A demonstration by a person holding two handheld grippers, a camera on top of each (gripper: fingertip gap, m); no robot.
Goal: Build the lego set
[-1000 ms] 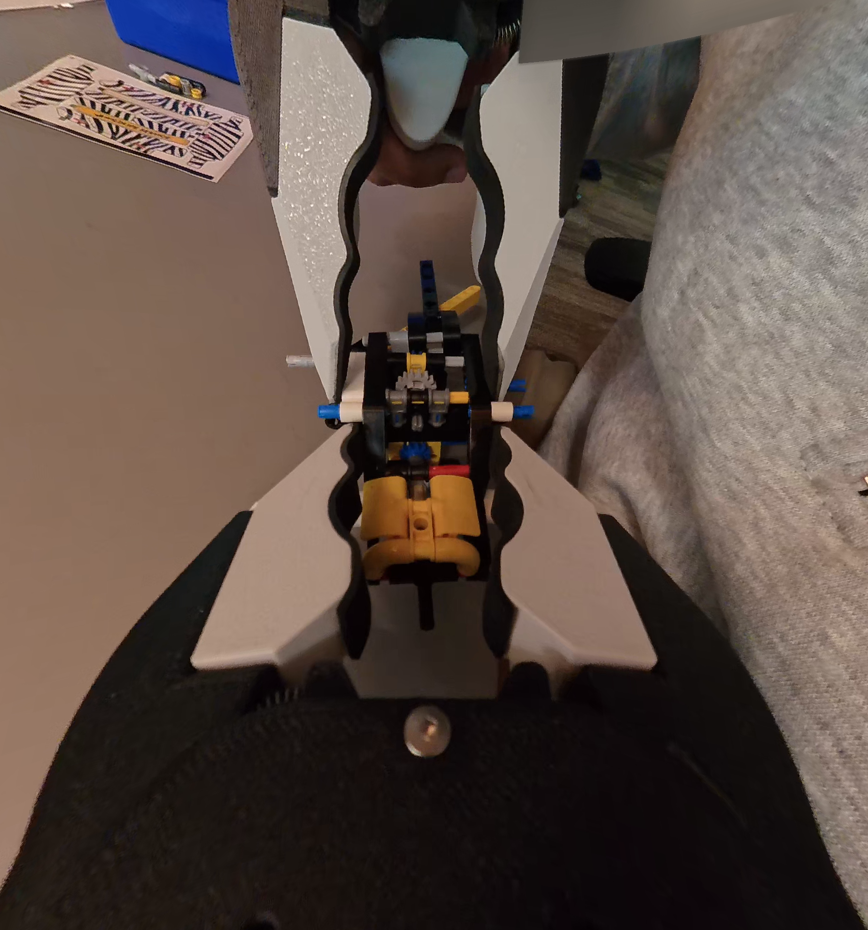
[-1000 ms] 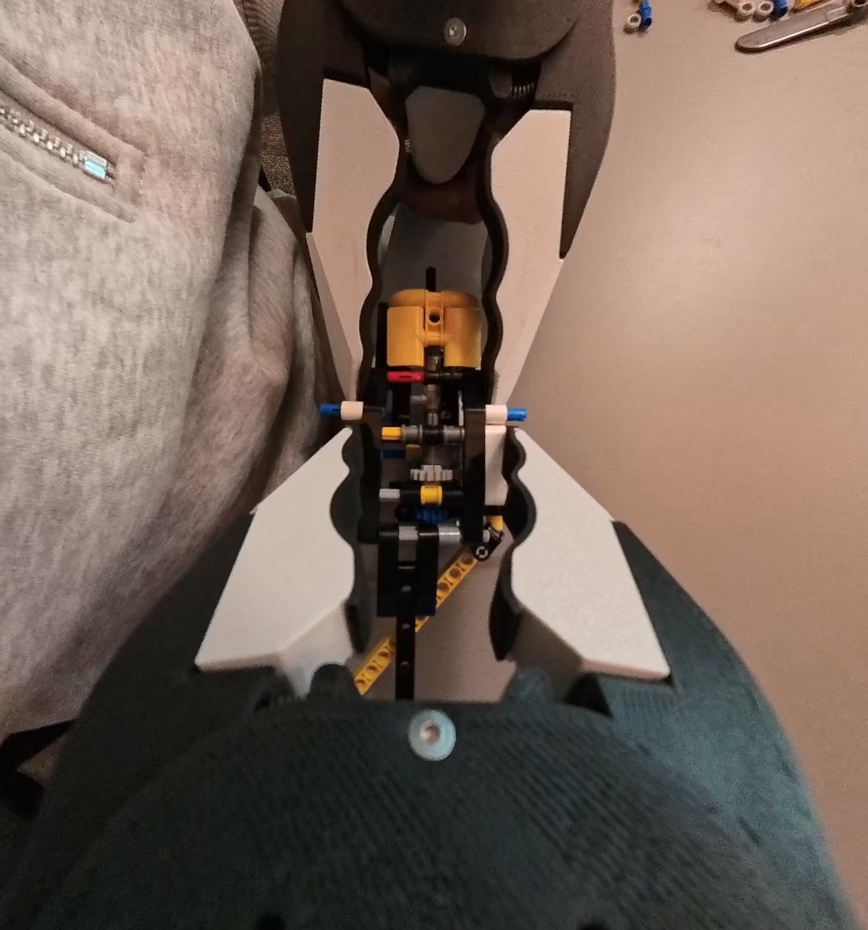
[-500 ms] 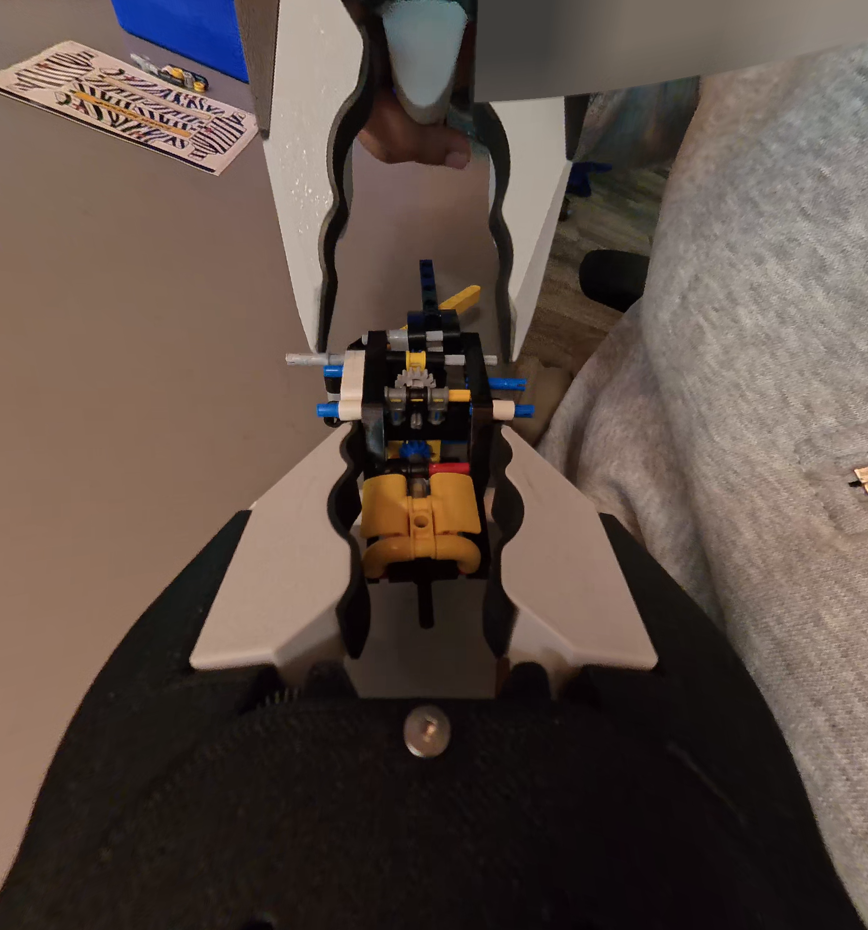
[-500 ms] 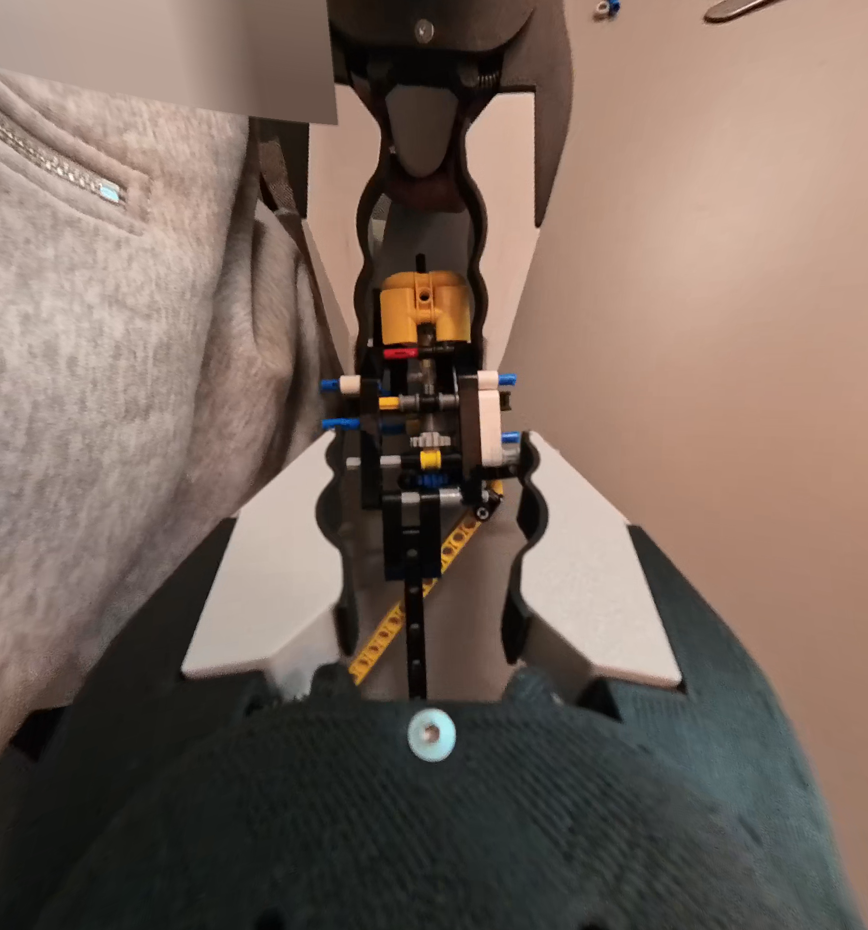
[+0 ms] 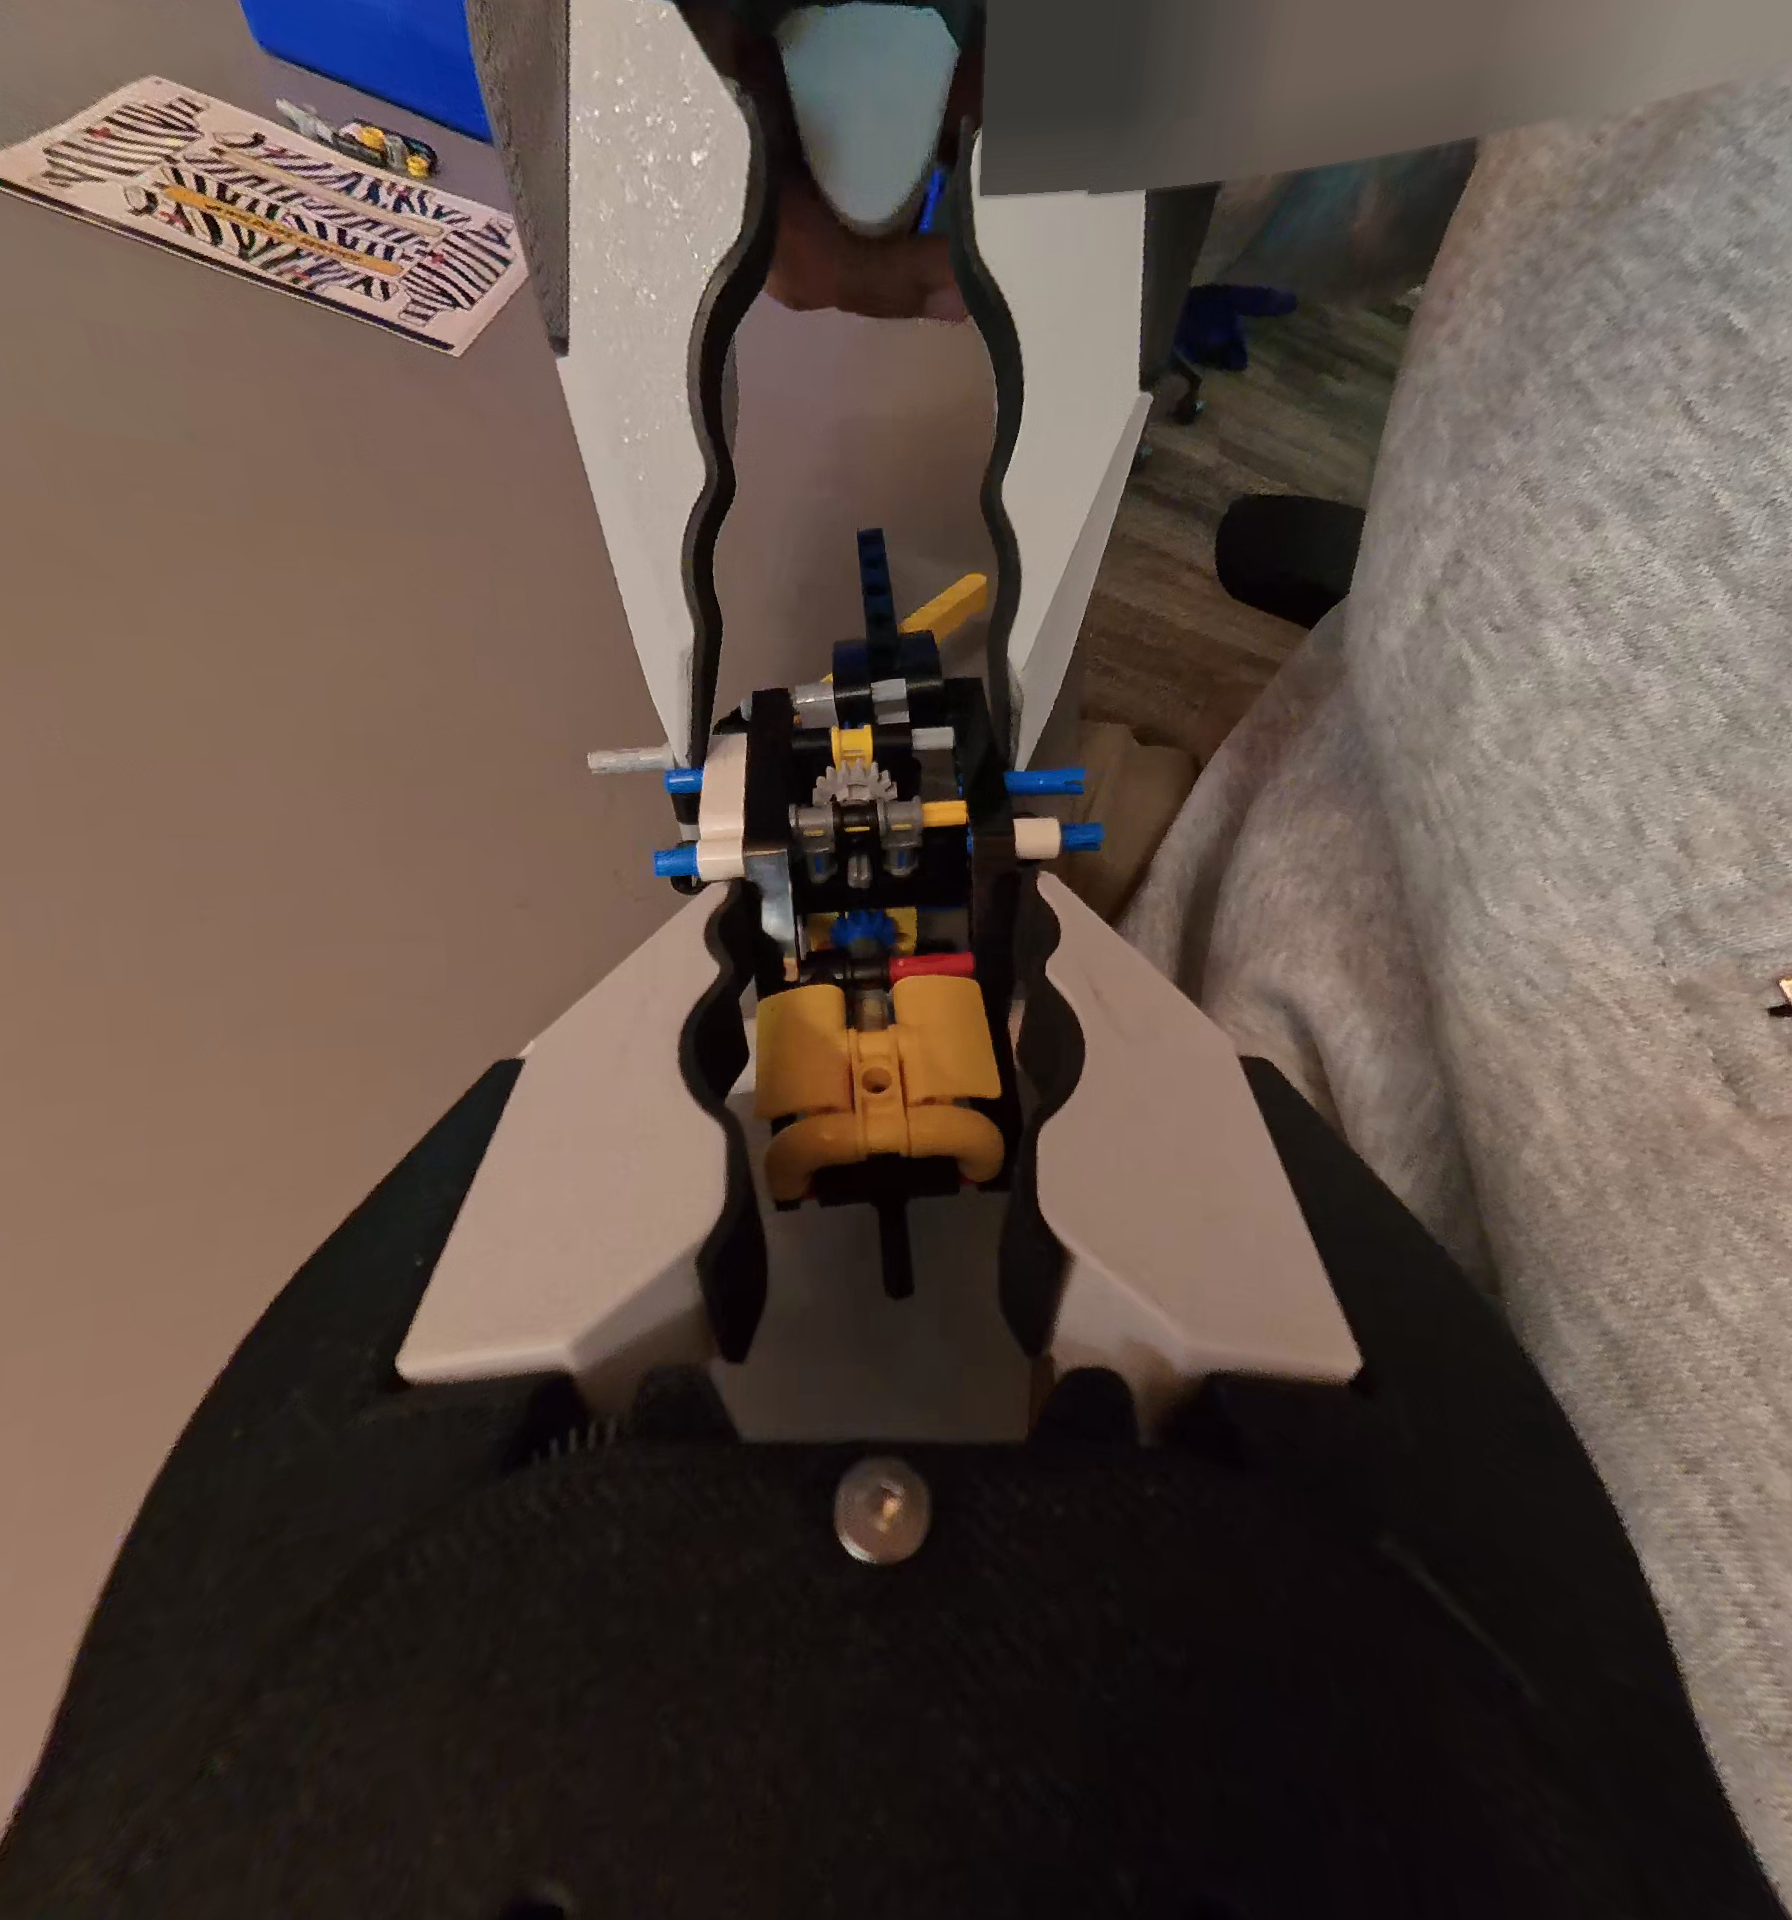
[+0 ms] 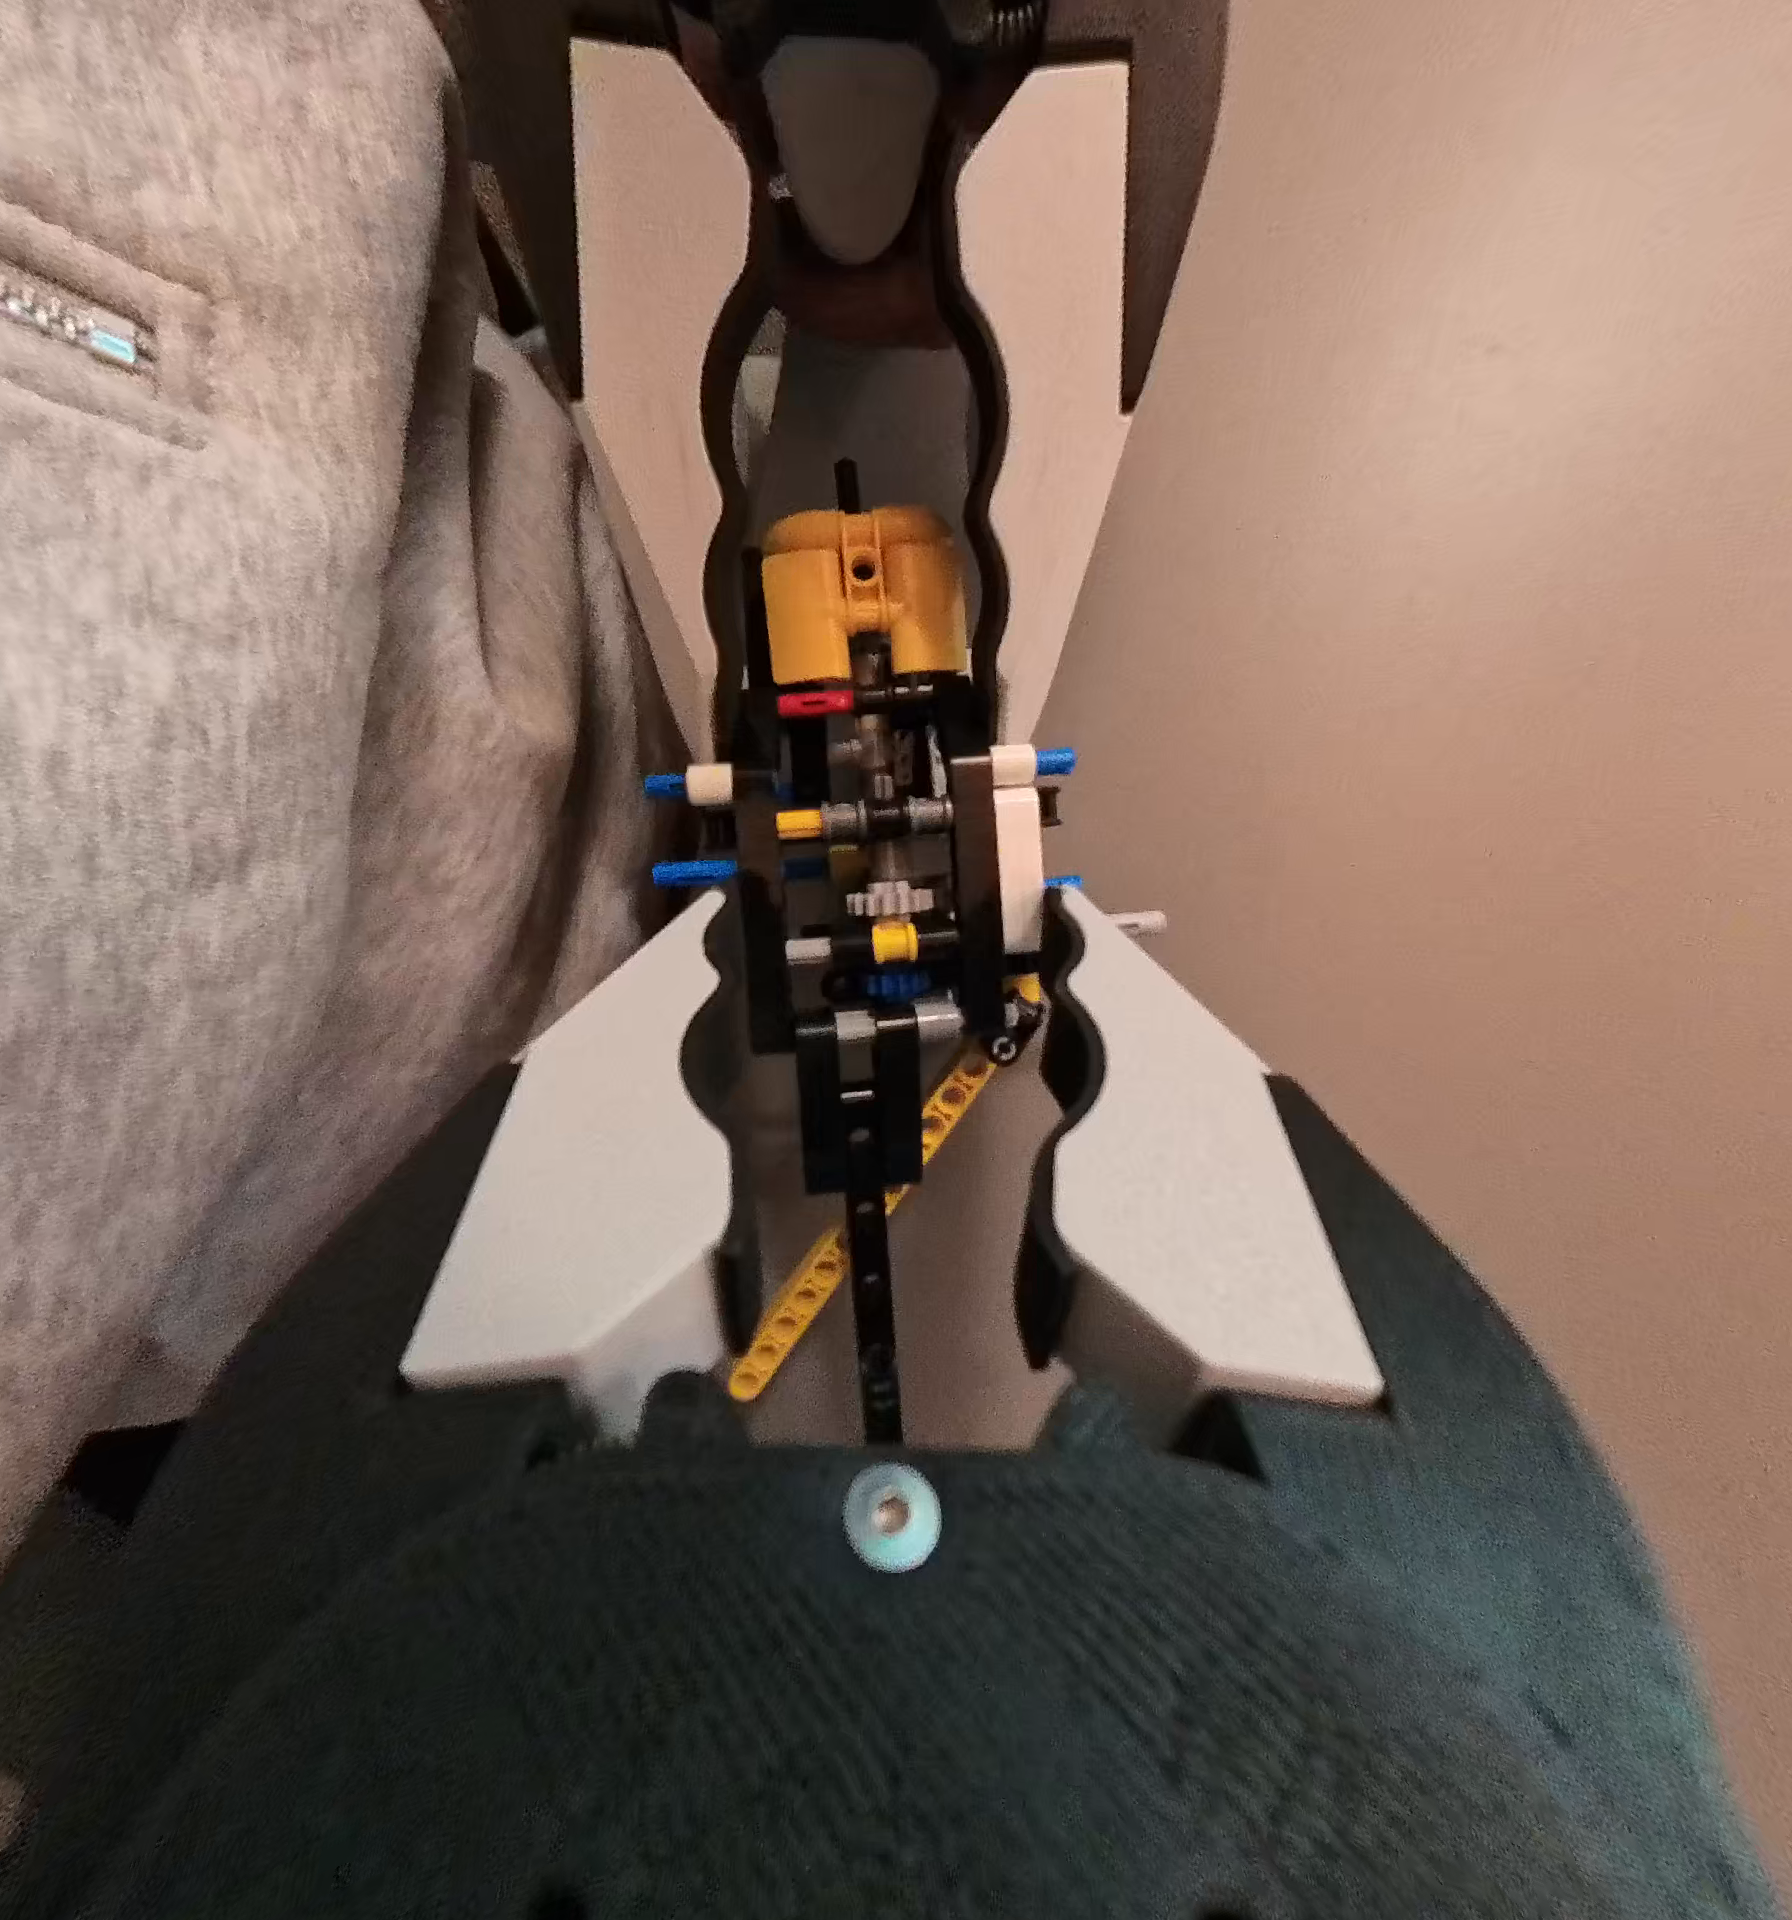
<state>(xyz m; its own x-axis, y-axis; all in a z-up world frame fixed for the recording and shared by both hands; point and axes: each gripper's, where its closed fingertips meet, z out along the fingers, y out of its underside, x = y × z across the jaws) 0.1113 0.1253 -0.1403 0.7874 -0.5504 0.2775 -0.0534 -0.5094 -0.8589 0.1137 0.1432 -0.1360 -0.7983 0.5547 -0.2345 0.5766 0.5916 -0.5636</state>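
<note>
A black lego model (image 5: 871,1060) with a yellow engine block, gears and blue pins hangs in the air between my two grippers, which face each other. My left gripper (image 5: 876,914) is shut on the end with the yellow block. My right gripper (image 6: 892,914) is shut on the other end, where a long black beam (image 6: 876,1299) and a yellow beam (image 6: 819,1288) run back between its fingers. A white curved piece (image 6: 1022,862) sits on the model's side against my right gripper's finger; it also shows in the left wrist view (image 5: 726,800). The model (image 6: 861,603) stands above the table.
A zebra-striped sticker sheet (image 5: 248,208) and a few small parts (image 5: 362,130) lie on the brown table (image 5: 196,727) beside a blue box (image 5: 372,52). A person in a grey sweater (image 5: 1598,727) is close on one side (image 6: 196,727). My two grippers' fingertips are within a few centimetres of each other.
My right gripper opened and drew back a little, uncovering the white piece on the model's side, then shut on the model again. My left gripper kept its hold throughout.
</note>
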